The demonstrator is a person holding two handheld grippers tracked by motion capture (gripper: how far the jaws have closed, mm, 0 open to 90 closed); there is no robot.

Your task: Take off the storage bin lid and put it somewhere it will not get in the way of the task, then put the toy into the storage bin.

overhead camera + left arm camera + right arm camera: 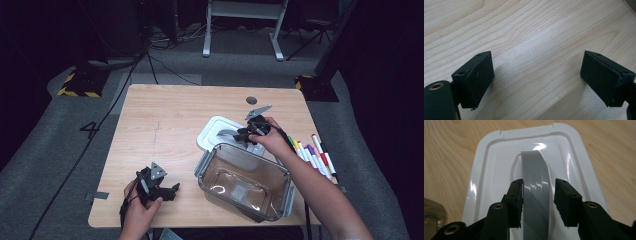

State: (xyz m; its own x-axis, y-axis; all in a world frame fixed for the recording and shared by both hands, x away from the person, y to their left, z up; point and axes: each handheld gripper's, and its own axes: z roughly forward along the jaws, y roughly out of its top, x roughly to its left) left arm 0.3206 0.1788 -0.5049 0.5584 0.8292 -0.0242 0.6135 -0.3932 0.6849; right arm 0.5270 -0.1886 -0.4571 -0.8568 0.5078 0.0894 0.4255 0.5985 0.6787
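I've got the right gripper (537, 202) over the white lid (486, 170), which lies flat on the table (165, 120) just beyond the far side of the clear container (243, 181). Jaws straddle the lid's grey handle (535, 195); left pad touches it, right pad stands off with a gap, so spread, not pinching. Left gripper (536, 77) rests near-left on bare wood, jaws wide apart with only wood between them. Markers (312, 155) lie along the right edge.

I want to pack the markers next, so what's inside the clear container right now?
The clear container looks empty: through its walls only a small square patch on its base and the wooden table show. The near corner is blurred by reflections, so something tiny there cannot be ruled out.
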